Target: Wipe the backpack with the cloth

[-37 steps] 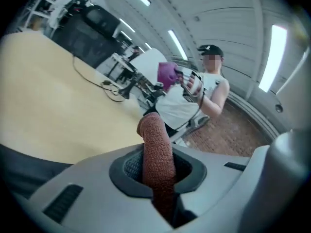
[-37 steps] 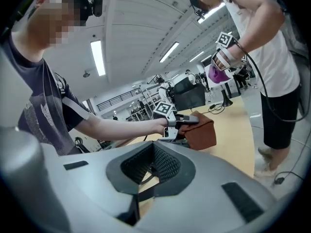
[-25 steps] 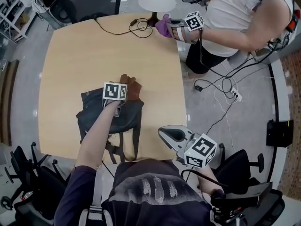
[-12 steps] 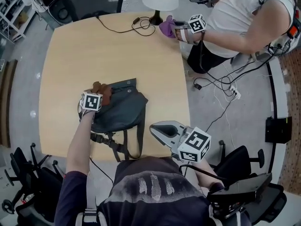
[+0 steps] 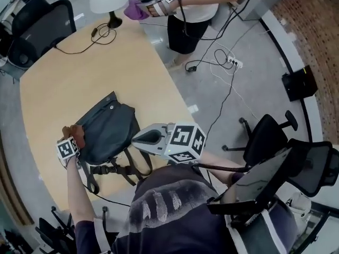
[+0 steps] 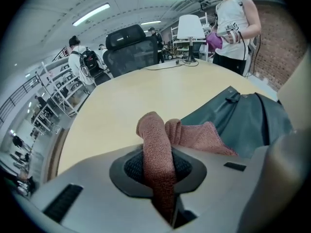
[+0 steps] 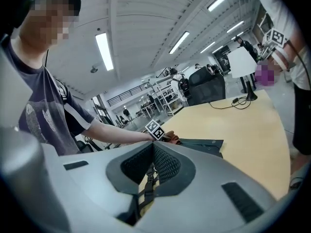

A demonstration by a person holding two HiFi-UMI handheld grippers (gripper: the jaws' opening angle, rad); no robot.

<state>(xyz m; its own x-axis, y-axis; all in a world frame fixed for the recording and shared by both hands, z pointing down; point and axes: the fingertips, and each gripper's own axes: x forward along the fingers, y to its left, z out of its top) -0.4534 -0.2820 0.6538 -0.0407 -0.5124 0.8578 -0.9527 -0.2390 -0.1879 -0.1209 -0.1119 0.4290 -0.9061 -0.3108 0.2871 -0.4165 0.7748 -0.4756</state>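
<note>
**A:** Big sweep there! A second ago the left gripper [image 5: 72, 141] had the rust-brown cloth [image 5: 74, 133] up at the far edge of the dark backpack [image 5: 108, 126]. Now it's dragged right across to the bag's near left corner.

**B:** And the jaws are clamped hard on a fold of that cloth, with the rest trailing onto the fabric. The backpack lies flat on the wooden table [image 5: 63, 73], straps [image 5: 114, 169] hanging toward the person.

**A:** What about the right gripper [image 5: 143, 137]?

**B:** Jaws together, nothing in them, held just beside the bag and not pinning it.

**A:** So I'd call that one full pass done. More strokes are likely, since the right half looks untouched.
</note>
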